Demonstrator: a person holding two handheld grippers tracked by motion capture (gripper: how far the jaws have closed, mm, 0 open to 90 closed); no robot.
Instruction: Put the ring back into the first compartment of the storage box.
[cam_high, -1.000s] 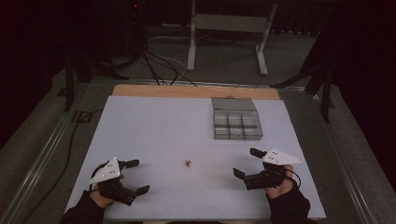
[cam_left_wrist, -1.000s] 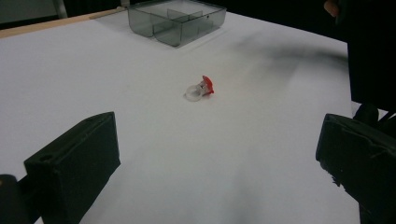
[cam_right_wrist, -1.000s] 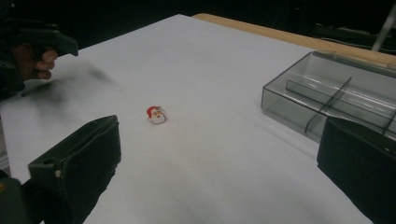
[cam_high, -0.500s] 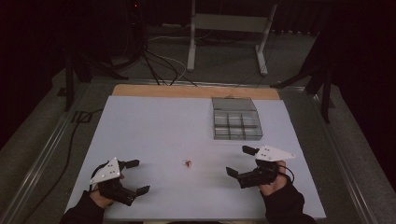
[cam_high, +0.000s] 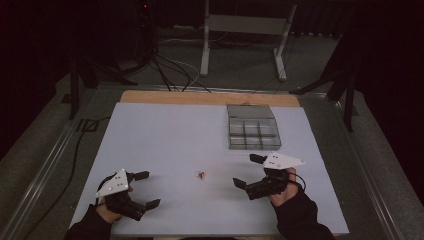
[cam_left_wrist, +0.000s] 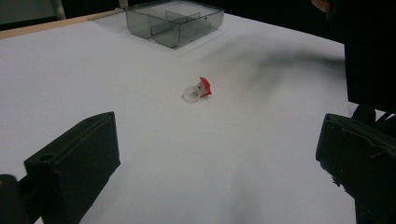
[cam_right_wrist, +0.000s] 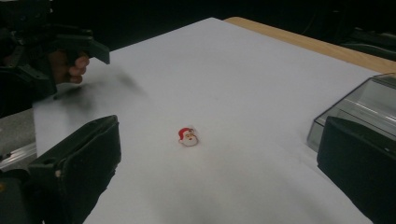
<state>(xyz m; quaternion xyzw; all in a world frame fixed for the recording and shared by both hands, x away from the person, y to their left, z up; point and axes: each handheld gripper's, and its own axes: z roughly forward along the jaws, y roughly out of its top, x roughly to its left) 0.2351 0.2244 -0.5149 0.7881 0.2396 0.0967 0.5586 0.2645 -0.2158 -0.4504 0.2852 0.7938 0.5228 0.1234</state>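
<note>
A tiny red and white Santa-face charm (cam_high: 201, 174) (cam_left_wrist: 198, 88) (cam_right_wrist: 188, 136) lies alone on the white table top, between the two hands. My left gripper (cam_high: 146, 189) (cam_left_wrist: 219, 168) rests near the front left, open, with nothing between its jaws; the charm lies ahead of it. My right gripper (cam_high: 248, 171) (cam_right_wrist: 219, 168) stands open to the charm's right, jaws pointing left toward it, a short gap away. A grey clear compartment box (cam_high: 252, 126) (cam_left_wrist: 173, 21) (cam_right_wrist: 359, 109) sits behind the right gripper.
The white sheet (cam_high: 165, 135) covers the table, with a wooden strip (cam_high: 200, 98) along its far edge. Cables (cam_high: 170, 70) and a metal stand (cam_high: 245, 30) lie on the dark floor beyond. A cable (cam_high: 75, 165) runs along the left side rail.
The right gripper has moved leftward, closer to the charm. The left gripper has stayed where it was.
</note>
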